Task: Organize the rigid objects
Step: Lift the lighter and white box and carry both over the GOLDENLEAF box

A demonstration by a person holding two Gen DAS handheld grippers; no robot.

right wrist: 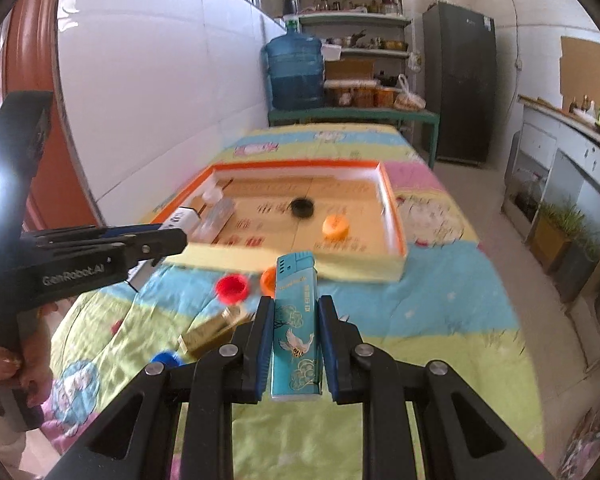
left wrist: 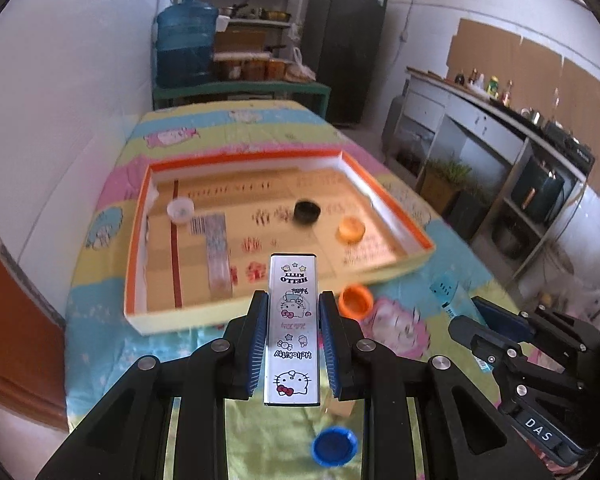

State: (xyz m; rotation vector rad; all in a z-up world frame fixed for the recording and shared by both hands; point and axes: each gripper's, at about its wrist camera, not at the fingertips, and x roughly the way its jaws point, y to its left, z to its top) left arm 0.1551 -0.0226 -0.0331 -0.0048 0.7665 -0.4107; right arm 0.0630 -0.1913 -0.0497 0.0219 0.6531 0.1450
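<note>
Clamped between the blue pads of the left gripper [left wrist: 293, 306] is a white Hello Kitty lighter [left wrist: 293, 330], its long body running forward along the fingers and its far end reaching over the near wall of the shallow cardboard tray [left wrist: 384, 270]. Below it, on the pastel cartoon-print tablecloth [left wrist: 100, 312], lies a blue bottle cap [left wrist: 334, 446], and an orange bottle cap [left wrist: 355, 300] sits just beside the gripper's right finger, near the tray's front wall.

Gripped the same way in the right gripper [right wrist: 296, 312] is a teal lighter [right wrist: 296, 328] printed with a crane, held lengthwise between closed pads and lifted clear of the cloth. Beneath and to its left rest a gold lighter [right wrist: 214, 330] and a red bottle cap [right wrist: 231, 287].

Inside the orange-rimmed tray are a black bottle cap [left wrist: 307, 212], an orange bottle cap in the tray [left wrist: 351, 231], a clear white cap [left wrist: 179, 210] and a transparent strip-like piece [left wrist: 219, 256] that is too blurred to identify.

From the right wrist view the left gripper reaches in from the left edge, and a hand [right wrist: 8, 368] grasps its handle.
</note>
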